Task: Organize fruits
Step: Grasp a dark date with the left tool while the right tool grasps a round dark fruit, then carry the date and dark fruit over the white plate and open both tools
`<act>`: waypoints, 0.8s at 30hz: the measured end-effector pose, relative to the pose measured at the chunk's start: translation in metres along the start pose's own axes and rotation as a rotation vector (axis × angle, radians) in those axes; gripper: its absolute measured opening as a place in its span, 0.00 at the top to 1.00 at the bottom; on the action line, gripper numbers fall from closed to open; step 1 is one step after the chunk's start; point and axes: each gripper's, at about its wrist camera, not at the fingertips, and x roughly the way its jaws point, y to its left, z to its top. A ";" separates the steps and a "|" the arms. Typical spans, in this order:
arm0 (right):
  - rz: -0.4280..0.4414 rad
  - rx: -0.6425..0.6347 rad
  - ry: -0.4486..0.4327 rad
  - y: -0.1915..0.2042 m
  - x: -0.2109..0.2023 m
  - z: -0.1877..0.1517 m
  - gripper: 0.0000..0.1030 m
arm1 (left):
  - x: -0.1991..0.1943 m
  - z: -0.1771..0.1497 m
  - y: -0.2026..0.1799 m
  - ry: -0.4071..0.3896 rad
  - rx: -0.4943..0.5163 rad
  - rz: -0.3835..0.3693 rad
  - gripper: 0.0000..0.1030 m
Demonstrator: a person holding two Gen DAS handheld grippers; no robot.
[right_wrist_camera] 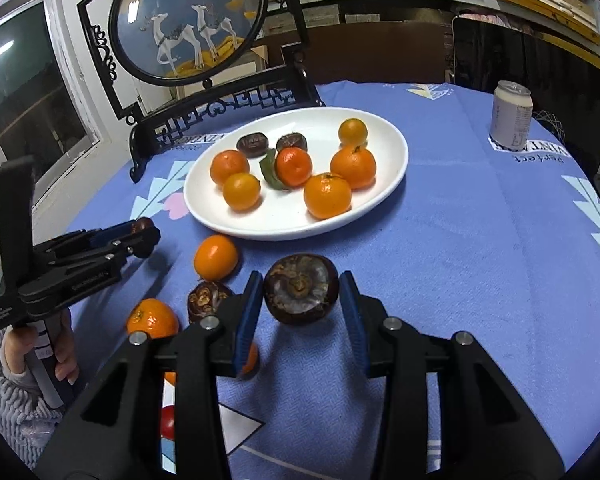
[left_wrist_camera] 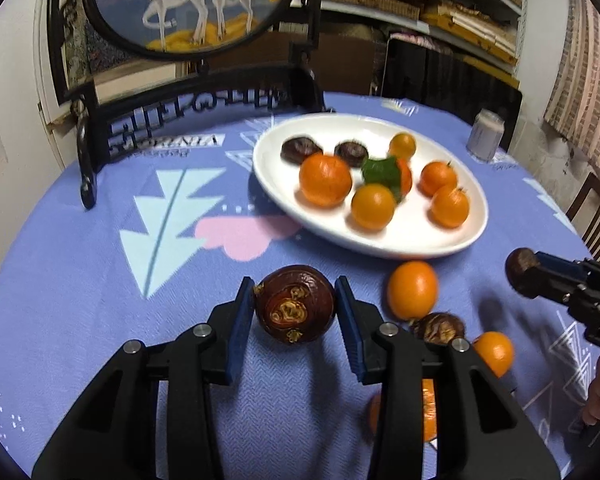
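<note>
Both tongs are clamped on dark brown fruits, the left gripper [left_wrist_camera: 295,307] holding one brown fruit [left_wrist_camera: 295,304] and the right gripper [right_wrist_camera: 301,291] another [right_wrist_camera: 301,288], each above the blue tablecloth [right_wrist_camera: 480,240] near the white plate [right_wrist_camera: 380,200] of oranges.

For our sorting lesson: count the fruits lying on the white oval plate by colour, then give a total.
Round orange citrus fruits: 6
Dark brown round fruits: 2
Total on the white oval plate: 8

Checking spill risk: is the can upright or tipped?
Upright: the can stands on its base on the tablecloth, top facing up.
</note>
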 end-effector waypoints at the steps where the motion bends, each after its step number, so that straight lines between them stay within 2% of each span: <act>1: 0.000 -0.001 -0.001 0.000 0.000 0.000 0.61 | -0.002 0.000 -0.002 -0.008 0.003 0.001 0.60; 6: -0.001 -0.006 0.023 0.001 0.006 -0.003 0.61 | -0.005 -0.003 -0.008 -0.005 0.015 -0.012 0.60; 11: 0.013 0.008 -0.005 -0.001 -0.004 0.001 0.61 | -0.017 -0.001 -0.014 -0.036 0.028 -0.030 0.60; 16: 0.039 0.037 -0.029 -0.007 -0.011 0.020 0.61 | -0.017 0.035 -0.022 -0.063 0.045 -0.042 0.60; 19: 0.019 0.043 -0.046 -0.012 -0.008 0.047 0.61 | -0.007 0.062 -0.030 -0.073 0.063 -0.037 0.60; 24: 0.057 0.077 -0.040 -0.015 0.023 0.086 0.61 | 0.026 0.093 -0.034 -0.051 0.029 -0.054 0.60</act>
